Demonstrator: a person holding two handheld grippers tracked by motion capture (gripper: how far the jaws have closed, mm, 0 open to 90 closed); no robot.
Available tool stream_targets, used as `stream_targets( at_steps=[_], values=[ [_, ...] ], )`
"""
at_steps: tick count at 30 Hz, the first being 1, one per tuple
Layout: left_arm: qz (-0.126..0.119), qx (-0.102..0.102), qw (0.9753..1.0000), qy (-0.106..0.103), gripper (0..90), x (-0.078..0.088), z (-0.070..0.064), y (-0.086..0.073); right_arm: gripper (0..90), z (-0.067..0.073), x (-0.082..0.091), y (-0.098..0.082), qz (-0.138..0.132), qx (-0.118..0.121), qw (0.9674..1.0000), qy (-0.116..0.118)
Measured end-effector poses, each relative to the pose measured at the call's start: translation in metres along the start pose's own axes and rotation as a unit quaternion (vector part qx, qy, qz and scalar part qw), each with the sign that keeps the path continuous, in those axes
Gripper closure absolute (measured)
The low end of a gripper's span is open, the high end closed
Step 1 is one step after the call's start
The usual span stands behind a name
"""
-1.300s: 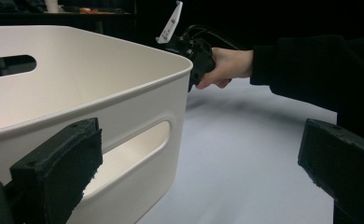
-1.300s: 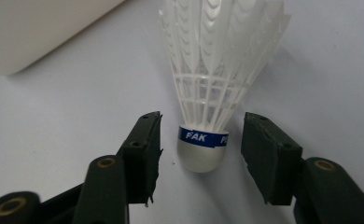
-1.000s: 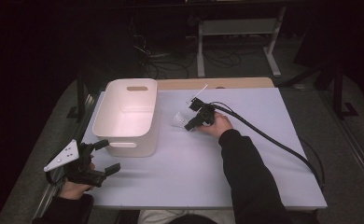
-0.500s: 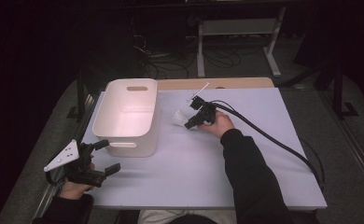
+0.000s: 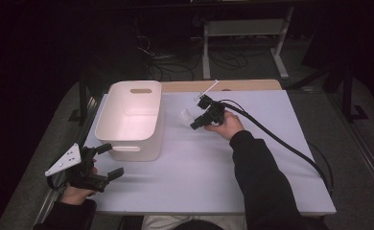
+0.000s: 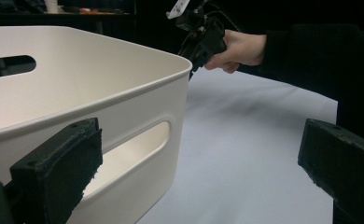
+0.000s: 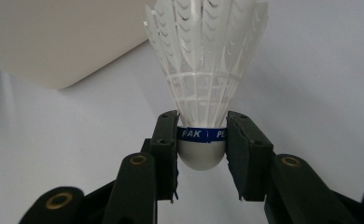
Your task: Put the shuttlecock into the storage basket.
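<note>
High view: white table (image 5: 252, 182) (dark room), bin (image 5: 133, 117).

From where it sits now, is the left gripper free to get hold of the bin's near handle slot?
Probably yes. The left gripper is open, holds nothing, and sits just off the white bin's near wall, with the handle slot right ahead of its jaws. Nothing lies between them.

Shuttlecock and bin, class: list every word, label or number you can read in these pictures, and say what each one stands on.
"PAK" then a cut-off "PE": white letters on the blue band around the shuttlecock, held between the jaws of the right hand-held gripper; the rest is hidden by a jaw.
White bin: no text on it.
</note>
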State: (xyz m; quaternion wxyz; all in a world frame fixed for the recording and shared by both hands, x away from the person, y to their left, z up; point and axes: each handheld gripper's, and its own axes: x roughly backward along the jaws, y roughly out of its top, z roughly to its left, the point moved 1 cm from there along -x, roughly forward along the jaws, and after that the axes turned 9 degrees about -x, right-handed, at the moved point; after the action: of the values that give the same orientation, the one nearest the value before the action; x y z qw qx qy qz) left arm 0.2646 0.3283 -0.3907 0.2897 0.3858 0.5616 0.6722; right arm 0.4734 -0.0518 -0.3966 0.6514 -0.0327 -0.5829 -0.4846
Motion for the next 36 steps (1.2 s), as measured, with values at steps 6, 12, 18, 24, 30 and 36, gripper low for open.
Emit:
stream_targets(
  at_steps=[6, 12, 18, 24, 30, 36],
  values=[
    [0.0, 0.0, 1.0, 0.0, 0.0, 0.0, 0.0, 0.0, 64.2, 0.004, 0.01, 0.001, -0.011, 0.003, 0.9999, 0.003],
    [0.0, 0.0, 1.0, 0.001, 0.0, 0.0, 0.0, 0.0, 64.2, 0.007, 0.02, 0.002, -0.02, 0.006, 0.9998, -0.001],
    [0.0, 0.0, 1.0, 0.002, 0.0, 0.0, 0.0, 0.0, 64.2, 0.011, 0.03, 0.003, -0.03, 0.007, 0.9995, -0.001],
    [0.0, 0.0, 1.0, 0.001, 0.0, 0.0, 0.0, 0.0, 64.2, 0.014, 0.042, 0.004, -0.037, 0.009, 0.9993, -0.004],
    [0.0, 0.0, 1.0, 0.001, 0.0, 0.0, 0.0, 0.0, 64.2, 0.015, 0.056, 0.006, -0.047, 0.011, 0.9988, -0.008],
    [0.0, 0.0, 1.0, 0.002, 0.0, 0.0, 0.0, 0.0, 64.2, 0.019, 0.068, 0.011, -0.054, 0.017, 0.9983, -0.014]
  ],
)
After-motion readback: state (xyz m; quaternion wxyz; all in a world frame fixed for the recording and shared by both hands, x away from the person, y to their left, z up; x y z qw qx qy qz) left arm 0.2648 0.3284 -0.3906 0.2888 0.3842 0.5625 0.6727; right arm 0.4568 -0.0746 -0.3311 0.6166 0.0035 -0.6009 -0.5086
